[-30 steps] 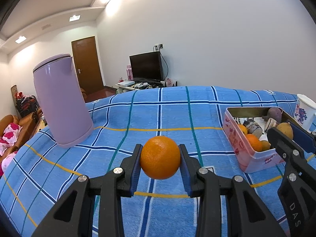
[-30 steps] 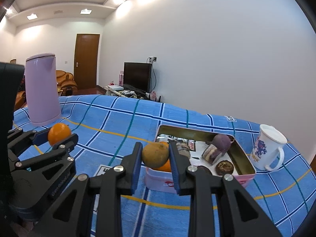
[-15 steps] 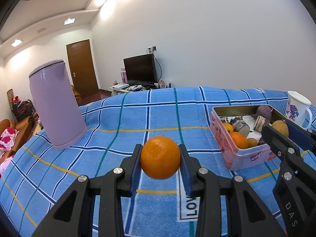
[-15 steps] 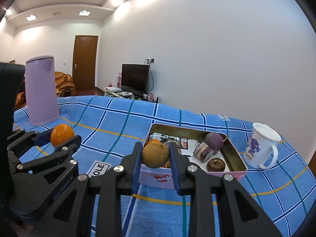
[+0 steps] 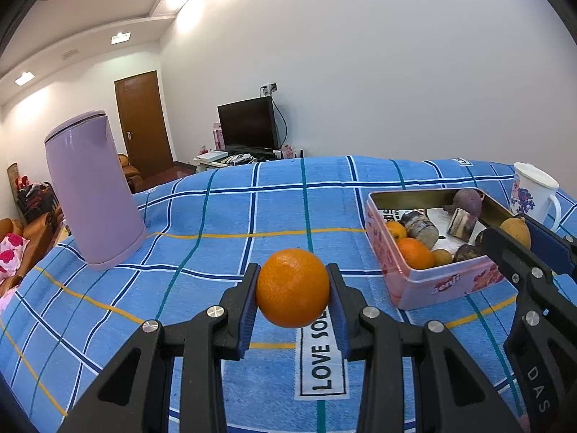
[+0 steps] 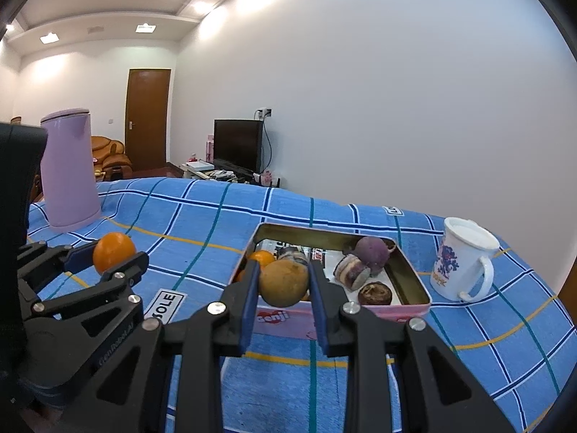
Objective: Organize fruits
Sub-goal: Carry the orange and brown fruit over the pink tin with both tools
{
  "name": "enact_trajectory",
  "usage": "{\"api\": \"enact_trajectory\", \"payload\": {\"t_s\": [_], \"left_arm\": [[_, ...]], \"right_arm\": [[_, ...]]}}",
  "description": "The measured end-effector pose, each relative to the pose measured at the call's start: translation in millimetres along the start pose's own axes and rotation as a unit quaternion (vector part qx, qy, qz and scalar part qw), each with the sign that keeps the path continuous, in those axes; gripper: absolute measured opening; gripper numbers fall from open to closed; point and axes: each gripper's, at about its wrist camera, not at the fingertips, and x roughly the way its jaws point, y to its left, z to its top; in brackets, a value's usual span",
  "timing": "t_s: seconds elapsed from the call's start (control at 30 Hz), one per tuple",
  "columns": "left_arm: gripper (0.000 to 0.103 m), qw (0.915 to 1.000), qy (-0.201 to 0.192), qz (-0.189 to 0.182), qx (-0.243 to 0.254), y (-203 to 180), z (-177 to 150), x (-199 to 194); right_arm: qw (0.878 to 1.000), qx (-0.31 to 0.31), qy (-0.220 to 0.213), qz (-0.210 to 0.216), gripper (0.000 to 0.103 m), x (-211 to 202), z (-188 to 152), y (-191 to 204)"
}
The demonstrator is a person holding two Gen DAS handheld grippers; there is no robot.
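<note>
Fruit sits in both grips at once. The left gripper (image 5: 293, 288) is clamped on a round, pebble-skinned orange (image 5: 293, 287), its blue-lined pads pressing the sides at the widest girth, which likely keeps so smooth a ball from rolling out. The right gripper (image 6: 283, 281) is clamped the same way on a duller yellow-brown round fruit (image 6: 283, 282), held above the near wall of the pink rectangular metal tin (image 6: 414, 305). Both fruits hang clear of the blue checked cloth (image 5: 223, 223), probably being carried towards the tin, where loose fruit belongs.

The tin is thin-walled with a golden interior; inside lie two more oranges at its left end, a matte purple round fruit (image 6: 371, 250) at the far right, and dark wrapped pieces I cannot identify. A glossy lilac kettle (image 5: 92, 191), tapering upward, stands far left. A white ceramic mug with a blue print (image 6: 463, 258) stands right of the tin, apart from it.
</note>
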Motion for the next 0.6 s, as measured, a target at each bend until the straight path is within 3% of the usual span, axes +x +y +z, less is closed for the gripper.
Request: {"api": "enact_trajectory", "payload": {"t_s": [0.6], "left_arm": [[0.038, 0.9994, 0.001, -0.030, 0.017, -32, 0, -9]], "right_arm": [[1.000, 0.023, -0.002, -0.014, 0.030, -11, -6, -26]]}}
